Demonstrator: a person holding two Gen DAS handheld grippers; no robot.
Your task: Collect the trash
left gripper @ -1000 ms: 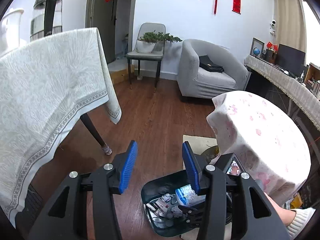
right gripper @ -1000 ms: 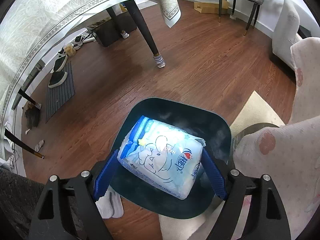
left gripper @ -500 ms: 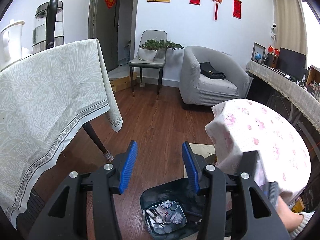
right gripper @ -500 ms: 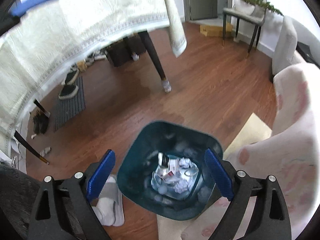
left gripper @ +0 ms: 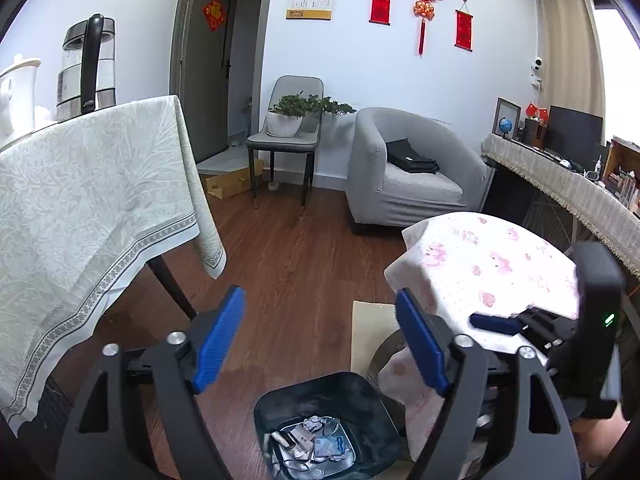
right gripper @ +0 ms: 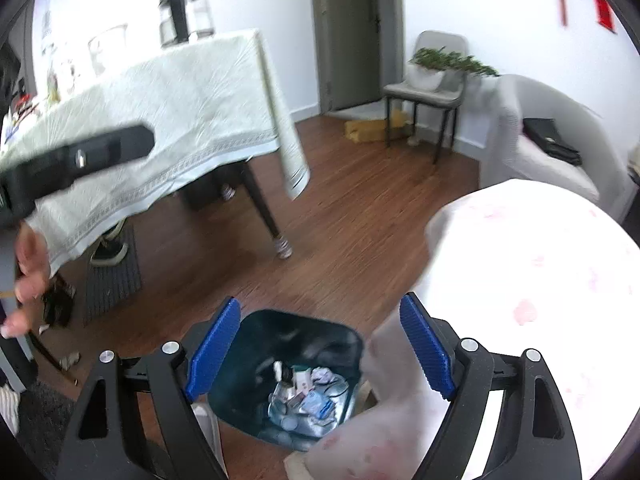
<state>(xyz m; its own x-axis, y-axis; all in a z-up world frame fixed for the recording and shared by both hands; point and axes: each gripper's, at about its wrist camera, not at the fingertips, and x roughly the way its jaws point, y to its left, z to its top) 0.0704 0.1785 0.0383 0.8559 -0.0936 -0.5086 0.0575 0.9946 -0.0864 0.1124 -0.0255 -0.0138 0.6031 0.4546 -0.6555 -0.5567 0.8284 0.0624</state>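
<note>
A dark teal trash bin (left gripper: pixel 360 392) stands on the wood floor beside the round table; it also shows in the right wrist view (right gripper: pixel 256 344). Inside lie crumpled wrappers and the blue-and-white tissue pack (left gripper: pixel 326 446), also seen in the right wrist view (right gripper: pixel 316 404). My left gripper (left gripper: pixel 320 340) is open and empty, above the bin. My right gripper (right gripper: pixel 320 348) is open and empty, above the bin; its body shows at the right of the left wrist view (left gripper: pixel 560 332). The left gripper's body crosses the right wrist view at the left (right gripper: pixel 76 164).
A table with a pale green cloth (left gripper: pixel 80 208) and a kettle (left gripper: pixel 86 68) stands on the left. A round table with a pink floral cloth (left gripper: pixel 492 268) is on the right. A grey armchair (left gripper: pixel 408 172), a chair with a plant (left gripper: pixel 288 136) and a mat (left gripper: pixel 370 332) lie beyond.
My right gripper opened and let the tissue pack drop into the bin, then rose and tilted up. My left gripper also rose and opened wider.
</note>
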